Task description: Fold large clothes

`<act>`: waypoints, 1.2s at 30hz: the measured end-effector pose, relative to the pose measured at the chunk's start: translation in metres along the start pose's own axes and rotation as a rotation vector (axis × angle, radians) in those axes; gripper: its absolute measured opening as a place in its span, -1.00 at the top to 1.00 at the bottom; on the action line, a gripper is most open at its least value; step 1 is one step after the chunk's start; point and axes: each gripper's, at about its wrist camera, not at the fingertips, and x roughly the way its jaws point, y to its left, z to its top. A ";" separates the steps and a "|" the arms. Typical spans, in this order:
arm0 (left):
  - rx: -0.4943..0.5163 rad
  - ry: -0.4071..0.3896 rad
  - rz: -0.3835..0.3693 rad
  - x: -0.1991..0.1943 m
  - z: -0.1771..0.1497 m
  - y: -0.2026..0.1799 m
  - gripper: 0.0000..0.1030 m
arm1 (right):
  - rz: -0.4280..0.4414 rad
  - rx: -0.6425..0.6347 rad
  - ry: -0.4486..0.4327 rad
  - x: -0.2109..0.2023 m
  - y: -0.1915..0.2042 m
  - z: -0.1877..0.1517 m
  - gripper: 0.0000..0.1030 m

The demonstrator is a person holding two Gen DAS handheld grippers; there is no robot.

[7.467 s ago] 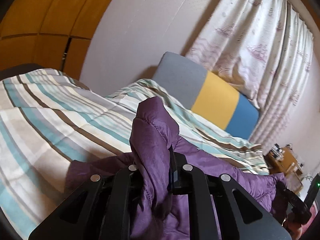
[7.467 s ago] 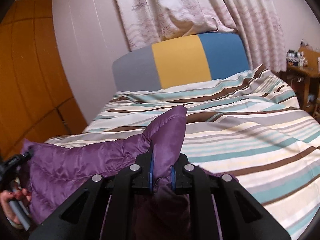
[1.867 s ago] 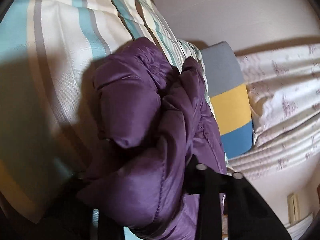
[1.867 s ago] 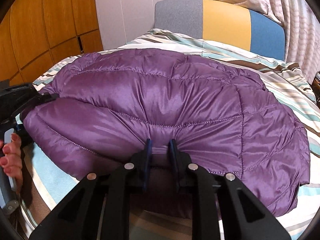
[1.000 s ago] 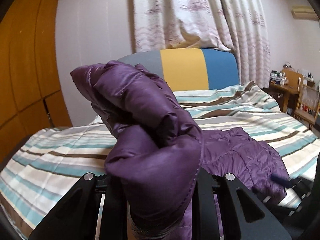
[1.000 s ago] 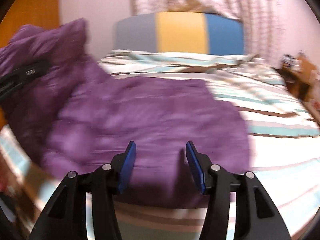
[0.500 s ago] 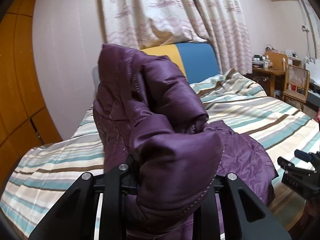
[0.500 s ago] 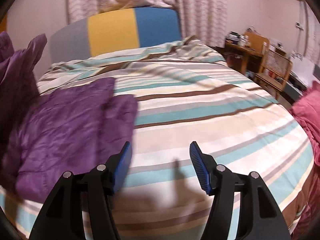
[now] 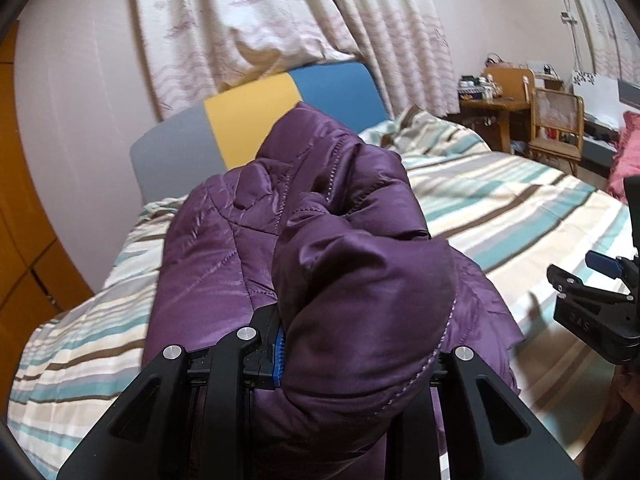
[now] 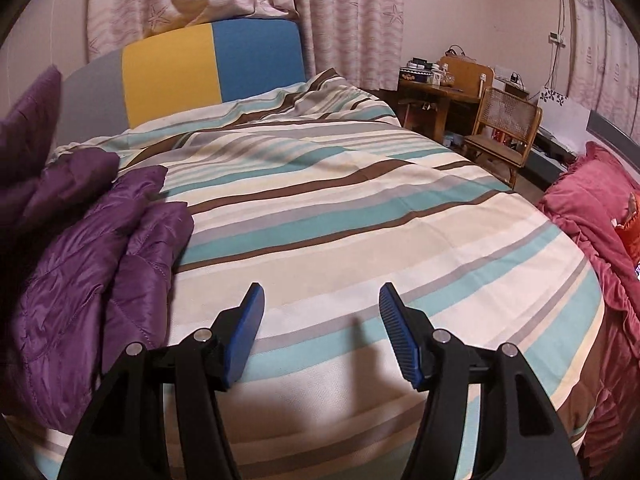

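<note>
A purple quilted jacket [image 9: 320, 240] is bunched up and lifted off the striped bed [image 9: 500, 200]. My left gripper [image 9: 344, 356] is shut on a thick fold of it, which covers the right finger. In the right wrist view the jacket [image 10: 92, 248] hangs and lies at the left side of the bed [image 10: 340, 208]. My right gripper [image 10: 322, 312] is open and empty above the bedspread, to the right of the jacket. It also shows at the right edge of the left wrist view [image 9: 592, 292].
A grey, yellow and blue headboard [image 10: 192, 72] and curtains [image 10: 344, 12] stand behind the bed. A wooden desk [image 10: 440, 96] and a wicker chair [image 10: 504, 128] are at the far right. A pink blanket [image 10: 592, 216] lies at the right edge. Wooden cabinets [image 9: 16, 240] stand on the left.
My right gripper has let go of the jacket, opened and swung right over the bare bedspread. My left gripper has lifted its bunched fold of the jacket.
</note>
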 end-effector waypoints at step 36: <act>-0.720 0.037 -0.032 -0.010 -0.040 0.183 -0.89 | 0.213 -0.003 -0.091 -0.041 0.032 0.035 -0.33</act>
